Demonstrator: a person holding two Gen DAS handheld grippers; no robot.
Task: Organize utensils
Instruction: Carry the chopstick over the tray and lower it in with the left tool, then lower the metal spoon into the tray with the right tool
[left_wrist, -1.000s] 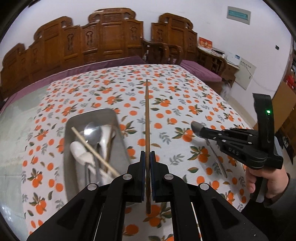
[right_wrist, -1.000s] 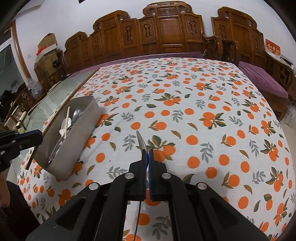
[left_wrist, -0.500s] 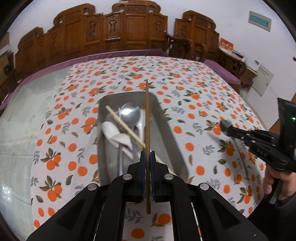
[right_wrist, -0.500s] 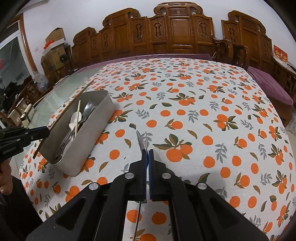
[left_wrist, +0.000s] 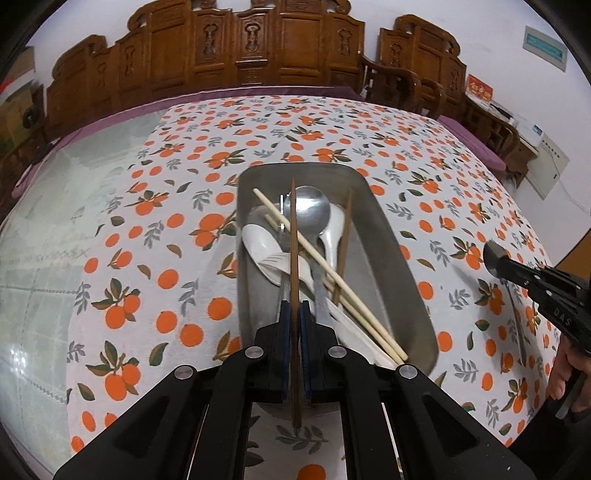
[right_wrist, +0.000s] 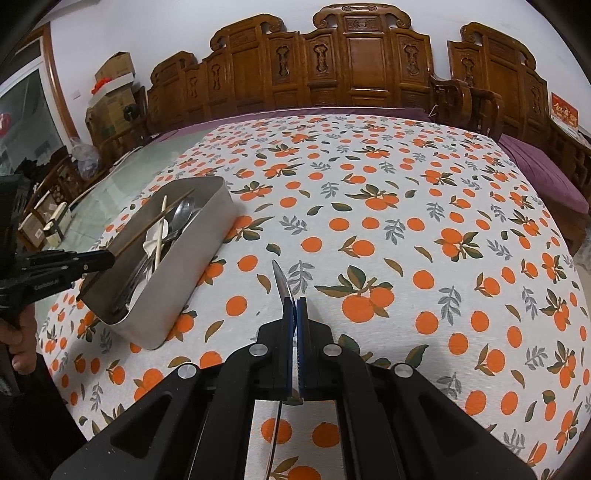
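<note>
My left gripper (left_wrist: 294, 308) is shut on a dark brown chopstick (left_wrist: 293, 236) and holds it lengthwise just above the metal tray (left_wrist: 389, 240). In the tray lie a metal spoon (left_wrist: 312, 208), white spoons (left_wrist: 264, 251), a pale pair of chopsticks (left_wrist: 328, 271) and another brown chopstick (left_wrist: 345, 236). My right gripper (right_wrist: 296, 304) is shut on a thin metal utensil (right_wrist: 281, 282), seen edge-on, above the tablecloth to the right of the tray (right_wrist: 199, 245). The right wrist view shows the left gripper (right_wrist: 105, 258) with its chopstick (right_wrist: 155, 225) over the tray's near end.
An orange-print tablecloth (right_wrist: 406, 236) covers most of the table, and bare glass (left_wrist: 44, 236) shows at its left side. Carved wooden chairs (right_wrist: 354, 70) line the far edge. A person's hand (left_wrist: 561, 373) grips the right tool's handle.
My left gripper carried the brown chopstick leftward and down, from above the cloth to over the tray. The right gripper with the metal utensil stayed nearly still.
</note>
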